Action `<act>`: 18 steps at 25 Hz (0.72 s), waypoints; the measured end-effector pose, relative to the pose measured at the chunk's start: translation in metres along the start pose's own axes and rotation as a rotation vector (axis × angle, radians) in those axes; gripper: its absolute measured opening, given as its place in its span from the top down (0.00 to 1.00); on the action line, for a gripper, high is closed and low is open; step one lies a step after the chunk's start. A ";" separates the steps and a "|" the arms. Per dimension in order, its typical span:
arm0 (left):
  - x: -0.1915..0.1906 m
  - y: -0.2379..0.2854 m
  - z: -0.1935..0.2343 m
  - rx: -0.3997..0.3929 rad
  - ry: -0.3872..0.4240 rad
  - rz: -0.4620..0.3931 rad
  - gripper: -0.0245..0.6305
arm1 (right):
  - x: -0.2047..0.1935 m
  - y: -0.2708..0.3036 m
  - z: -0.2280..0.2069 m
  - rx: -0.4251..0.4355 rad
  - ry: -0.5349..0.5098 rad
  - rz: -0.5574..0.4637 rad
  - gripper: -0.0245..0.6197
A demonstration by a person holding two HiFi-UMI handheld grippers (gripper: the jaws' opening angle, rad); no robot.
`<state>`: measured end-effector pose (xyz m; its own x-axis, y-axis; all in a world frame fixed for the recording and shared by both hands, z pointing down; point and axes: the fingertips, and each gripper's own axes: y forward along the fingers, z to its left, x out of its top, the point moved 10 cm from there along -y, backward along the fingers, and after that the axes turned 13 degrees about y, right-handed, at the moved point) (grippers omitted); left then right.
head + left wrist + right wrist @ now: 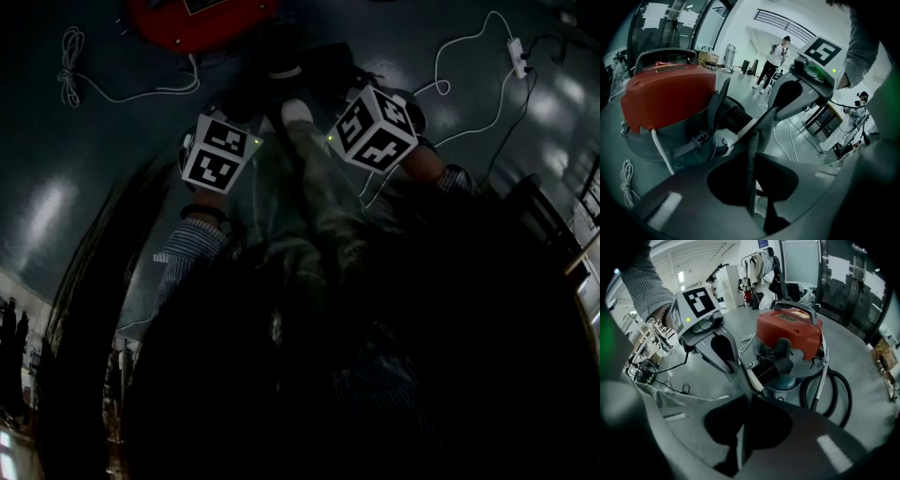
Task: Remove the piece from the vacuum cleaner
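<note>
the left gripper (753, 143) and right gripper (743, 399) each have jaws clamped on a thin grey cloth piece (751, 183), near the red-lidded grey drum vacuum cleaner (787, 333).

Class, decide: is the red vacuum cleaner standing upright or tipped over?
Upright. In both gripper views the vacuum cleaner sits on the floor with its red top uppermost and its grey tub beneath.

Head view dim; gripper views bright, fisheye-distorted.

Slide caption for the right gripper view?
Right tool and left tool both pinch a grey piece near the red vacuum cleaner.
</note>
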<state>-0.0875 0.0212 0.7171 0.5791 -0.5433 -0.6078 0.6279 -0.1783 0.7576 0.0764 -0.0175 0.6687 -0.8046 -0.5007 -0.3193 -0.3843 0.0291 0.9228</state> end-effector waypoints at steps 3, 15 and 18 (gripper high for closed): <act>-0.001 0.002 -0.007 -0.012 -0.016 0.008 0.90 | -0.007 0.004 -0.001 0.026 0.056 0.013 0.94; 0.004 -0.015 -0.056 -0.086 -0.034 -0.011 0.92 | -0.045 -0.029 0.027 0.036 0.109 0.039 0.94; 0.019 -0.040 -0.062 -0.086 -0.065 -0.050 0.92 | -0.036 -0.055 0.031 0.054 0.146 0.017 0.94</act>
<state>-0.0693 0.0689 0.6601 0.5127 -0.5876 -0.6259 0.6992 -0.1372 0.7016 0.1124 0.0257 0.6228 -0.7385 -0.6199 -0.2654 -0.3979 0.0828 0.9137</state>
